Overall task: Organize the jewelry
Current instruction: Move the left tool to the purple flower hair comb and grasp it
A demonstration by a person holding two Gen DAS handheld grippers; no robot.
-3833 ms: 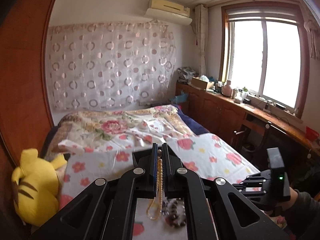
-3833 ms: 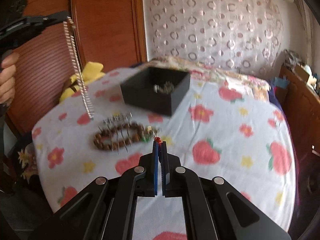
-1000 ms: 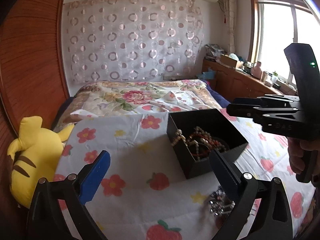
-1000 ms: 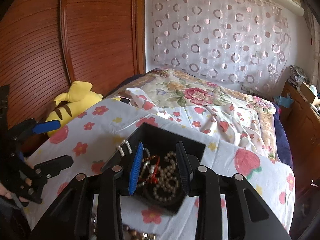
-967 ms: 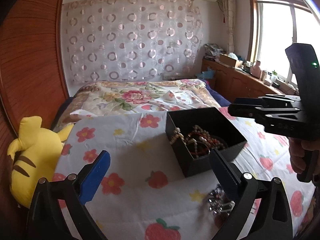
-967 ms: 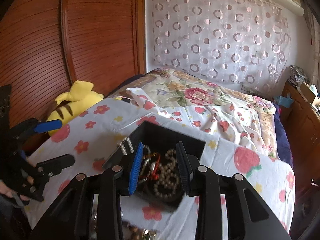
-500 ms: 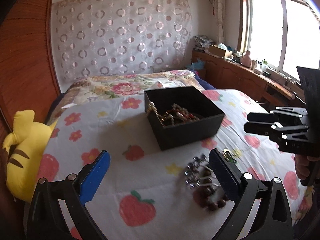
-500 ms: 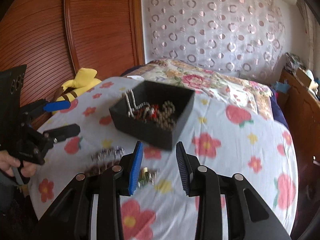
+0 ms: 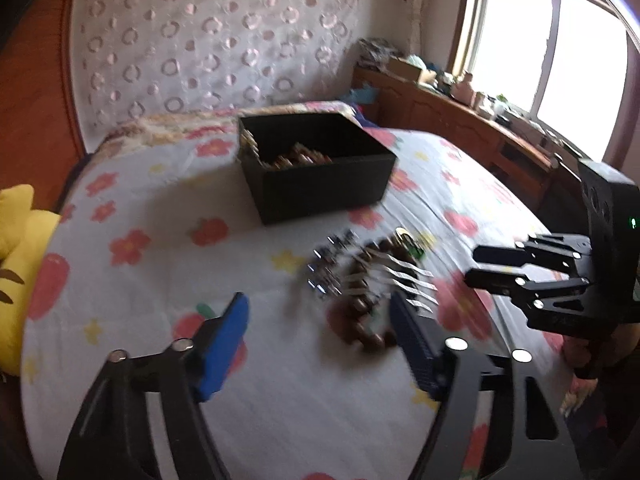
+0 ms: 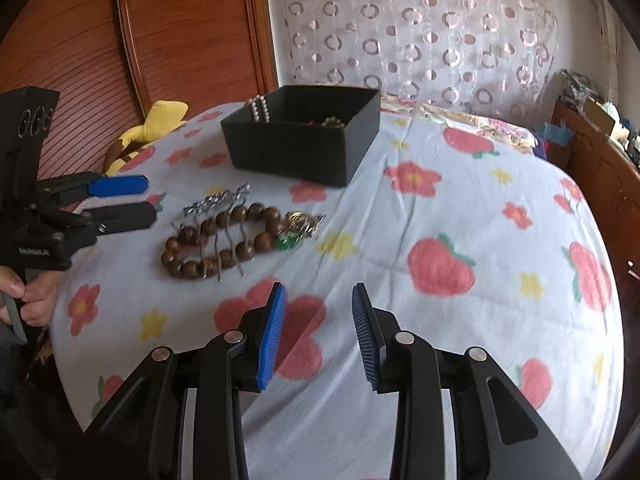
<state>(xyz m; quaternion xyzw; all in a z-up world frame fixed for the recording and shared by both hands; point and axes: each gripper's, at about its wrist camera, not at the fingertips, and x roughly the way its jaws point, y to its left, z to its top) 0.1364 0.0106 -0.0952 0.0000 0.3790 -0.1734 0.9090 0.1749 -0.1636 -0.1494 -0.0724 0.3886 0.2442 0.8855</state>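
Note:
A black jewelry box [image 10: 304, 136] holding beads and a pearl strand [image 10: 258, 108] stands on the floral cloth; it also shows in the left wrist view [image 9: 316, 168]. In front of it lie a brown wooden bead bracelet [image 10: 216, 244], a silver spiked piece [image 10: 218, 202] and a small green-and-gold piece [image 10: 294, 232]; the bracelet is blurred in the left wrist view [image 9: 360, 316]. My left gripper [image 9: 320, 344] is open and empty, just short of the bracelet, and shows in the right wrist view [image 10: 124, 200]. My right gripper [image 10: 318, 332] is open and empty, nearer than the jewelry, and shows in the left wrist view [image 9: 480, 266].
A yellow plush toy [image 10: 148, 128] lies at the left edge of the bed by the wooden wardrobe [image 10: 160, 32]. A wooden sideboard [image 9: 460, 132] runs under the window on the right. The floral cloth [image 10: 460, 240] stretches to the right of the jewelry.
Both grippers have dropped lower and closer to the loose jewelry in front of the box. Earlier the left gripper released the pearl strand, which now lies in the box.

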